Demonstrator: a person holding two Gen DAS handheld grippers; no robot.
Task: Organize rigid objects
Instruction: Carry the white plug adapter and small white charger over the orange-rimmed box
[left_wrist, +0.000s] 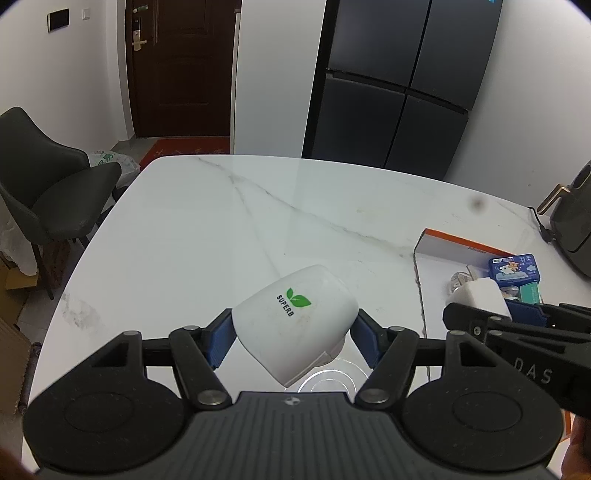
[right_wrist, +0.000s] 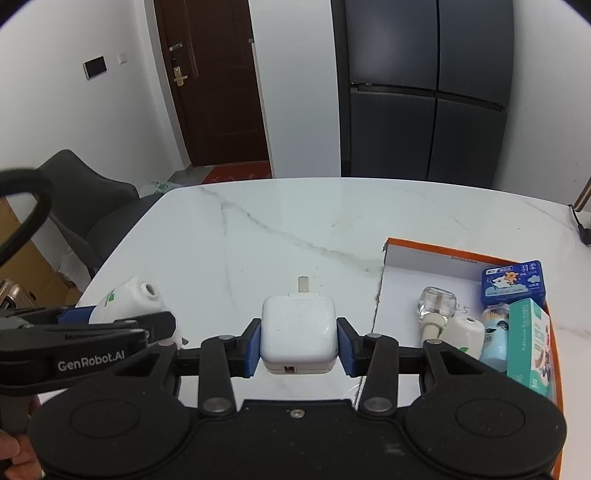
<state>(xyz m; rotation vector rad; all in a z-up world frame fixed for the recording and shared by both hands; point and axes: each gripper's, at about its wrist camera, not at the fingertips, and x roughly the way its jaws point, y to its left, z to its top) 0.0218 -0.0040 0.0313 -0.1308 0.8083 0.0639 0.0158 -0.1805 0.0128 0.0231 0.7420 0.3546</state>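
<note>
- White marble-veined surface (left_wrist: 221, 229) fills the scene, its rounded far edge set against a dark four-door refrigerator (left_wrist: 399, 81) and a brown door (left_wrist: 184, 66); a dark chair (left_wrist: 48, 192) stands off its left edge.
- Left jaws (left_wrist: 293, 334) are clamped on a white plug-in device marked "SUPERB" (left_wrist: 295, 317), blue pads pressed to its two sides, the body tilted and lifted off the surface.
- Ahead of the left jaws the marble lies bare all the way to the far rim, with wide room to the left as well.
- Right jaws (right_wrist: 298, 345) grip a white square charger (right_wrist: 298, 332) between blue pads, its metal prong pointing away from the jaws and a port facing the camera.
- To the right of the right jaws sits an orange-edged box (right_wrist: 406, 254), its near-left wall just beside the right pad.
- Inside the box, crowded to its right side: a blue tissue pack (right_wrist: 513, 282), a teal carton (right_wrist: 532, 343), a clear bottle (right_wrist: 436, 306) and a second white device (right_wrist: 467, 330); the box's left floor is open.
- Both tools hang side by side, near one another.
</note>
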